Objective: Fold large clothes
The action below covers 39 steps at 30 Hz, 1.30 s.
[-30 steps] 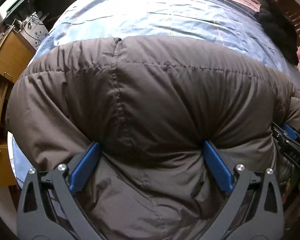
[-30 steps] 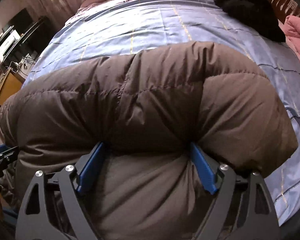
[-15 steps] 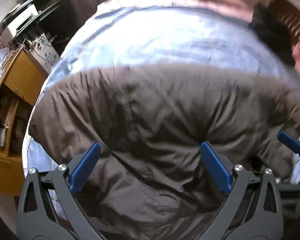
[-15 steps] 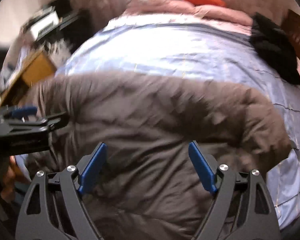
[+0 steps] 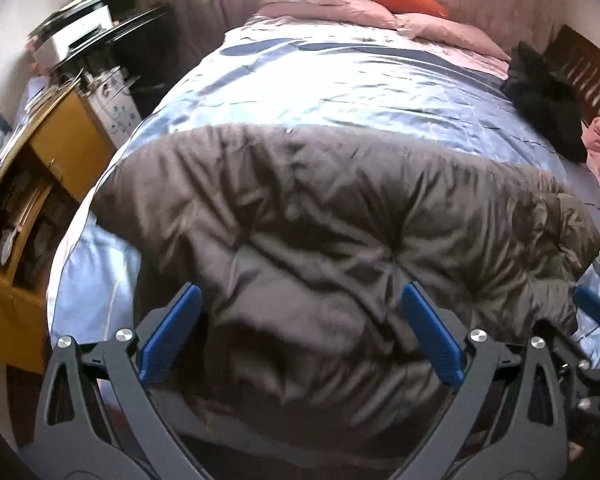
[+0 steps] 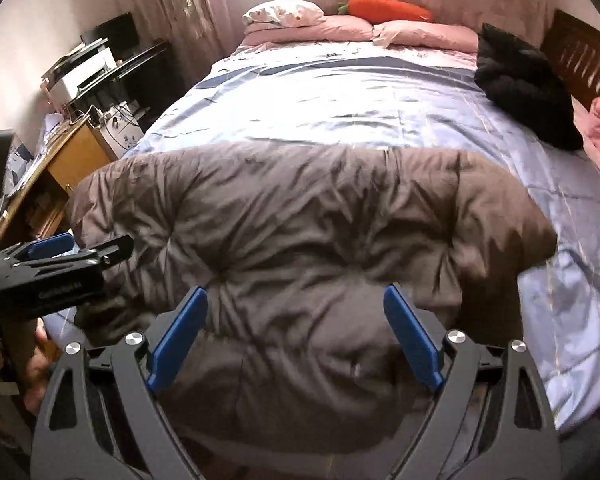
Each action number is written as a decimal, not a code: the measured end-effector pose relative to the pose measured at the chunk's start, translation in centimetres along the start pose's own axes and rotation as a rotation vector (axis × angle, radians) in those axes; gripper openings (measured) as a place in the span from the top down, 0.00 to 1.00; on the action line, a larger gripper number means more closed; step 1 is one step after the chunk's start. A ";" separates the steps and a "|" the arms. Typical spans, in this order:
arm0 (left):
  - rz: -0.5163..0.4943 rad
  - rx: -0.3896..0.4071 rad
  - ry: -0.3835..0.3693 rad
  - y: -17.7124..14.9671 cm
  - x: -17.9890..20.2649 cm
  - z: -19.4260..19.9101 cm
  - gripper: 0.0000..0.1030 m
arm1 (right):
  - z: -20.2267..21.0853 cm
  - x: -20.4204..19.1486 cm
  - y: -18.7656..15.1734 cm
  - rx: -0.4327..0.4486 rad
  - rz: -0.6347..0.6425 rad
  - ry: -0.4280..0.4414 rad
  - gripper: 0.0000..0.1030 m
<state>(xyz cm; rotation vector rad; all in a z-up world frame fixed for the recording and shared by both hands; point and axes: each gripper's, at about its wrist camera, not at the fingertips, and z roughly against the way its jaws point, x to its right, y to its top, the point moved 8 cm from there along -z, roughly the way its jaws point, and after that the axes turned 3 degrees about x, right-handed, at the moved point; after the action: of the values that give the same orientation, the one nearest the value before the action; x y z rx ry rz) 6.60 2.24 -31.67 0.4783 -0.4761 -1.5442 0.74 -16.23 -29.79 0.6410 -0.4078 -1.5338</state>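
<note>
A large brown puffy down jacket [image 5: 320, 216] lies across the near end of a bed with a light blue cover [image 5: 340, 80]; it also shows in the right wrist view [image 6: 308, 216]. My left gripper [image 5: 300, 304] has its blue pads wide apart with jacket fabric bulging between them. My right gripper [image 6: 296, 304] stands the same way on the jacket's right part. The left gripper shows at the left edge of the right wrist view [image 6: 56, 264]. The right gripper's blue tip shows at the right edge of the left wrist view [image 5: 592, 312].
A black garment [image 6: 520, 80] lies at the bed's far right. Pink pillows and an orange carrot plush [image 6: 384, 8] are at the head. A wooden headboard [image 6: 580, 56] is on the right. A yellow wooden cabinet [image 5: 40, 184] and a printer [image 6: 84, 72] stand left of the bed.
Both grippers have pulled back and up from the jacket, so more of the bed shows. The jacket has sunk flatter on the cover. The pads press less deeply into the fabric.
</note>
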 end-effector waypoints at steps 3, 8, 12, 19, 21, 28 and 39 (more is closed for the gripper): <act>0.012 -0.141 0.033 -3.3 -0.1 -3.0 0.02 | -2.5 -0.1 -2.4 -0.072 0.053 -0.066 0.12; 0.071 -0.139 0.009 -3.2 -0.8 -2.9 0.02 | -4.0 0.0 -3.5 -0.114 0.050 -0.069 0.12; 0.020 -0.087 0.048 -2.6 -0.5 -2.3 0.02 | -1.5 0.8 -1.4 0.002 0.005 -0.077 0.12; 0.012 -0.107 0.051 -2.6 0.6 -3.0 0.02 | -4.9 2.8 -3.0 -0.097 -0.042 -0.092 0.09; 0.027 -0.046 0.021 -2.0 0.7 -1.5 0.02 | -2.9 2.8 -1.7 -0.014 -0.063 -0.083 0.09; -0.026 0.123 -0.017 1.0 2.1 1.6 0.02 | -1.1 3.8 3.0 0.103 -0.081 -0.080 0.09; -0.133 0.081 -0.009 -0.4 3.9 0.3 0.02 | -5.0 3.7 1.3 -0.026 -0.165 -0.037 0.14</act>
<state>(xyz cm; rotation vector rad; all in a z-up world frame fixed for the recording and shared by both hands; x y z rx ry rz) 5.98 -1.62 -31.67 0.5750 -0.5237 -1.6601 4.93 -19.36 -33.39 0.6390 -0.3695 -1.7070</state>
